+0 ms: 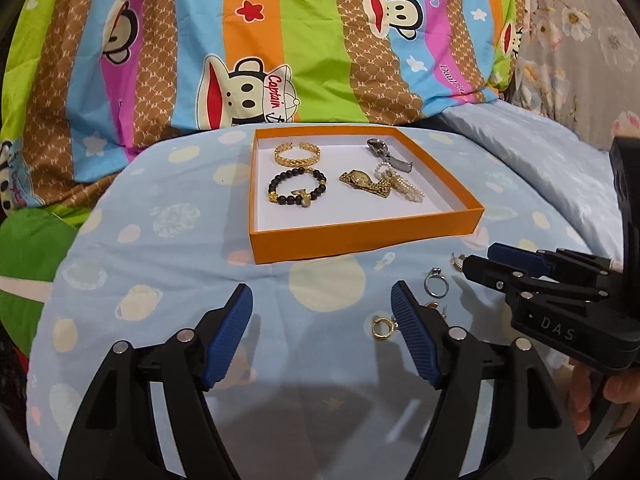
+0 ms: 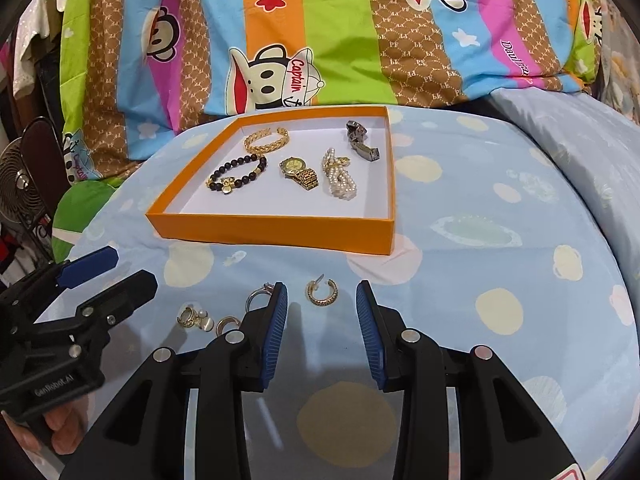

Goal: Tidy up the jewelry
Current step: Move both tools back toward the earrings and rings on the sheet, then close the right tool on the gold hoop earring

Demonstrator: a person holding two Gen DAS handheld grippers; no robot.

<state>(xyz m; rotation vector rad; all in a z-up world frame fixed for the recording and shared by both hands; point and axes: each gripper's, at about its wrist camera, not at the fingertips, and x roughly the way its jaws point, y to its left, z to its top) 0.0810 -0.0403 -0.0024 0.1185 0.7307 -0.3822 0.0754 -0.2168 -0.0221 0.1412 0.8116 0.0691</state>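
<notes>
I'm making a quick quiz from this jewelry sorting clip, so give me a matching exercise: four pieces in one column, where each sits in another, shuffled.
Things:
1. gold watch
2. gold hoop earring
3. black bead bracelet
4. silver ring

Places:
A. on the bedsheet, ahead of the right claw's open jaws
B. in the orange box, beside the pearls
C. on the bedsheet, near the gold ring
D. in the box, front left

Pairs: 1-B, 2-A, 3-D, 4-C

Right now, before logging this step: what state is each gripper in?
Left gripper: open, holding nothing.
Right gripper: open, empty, gold hoop earring lying ahead.
</notes>
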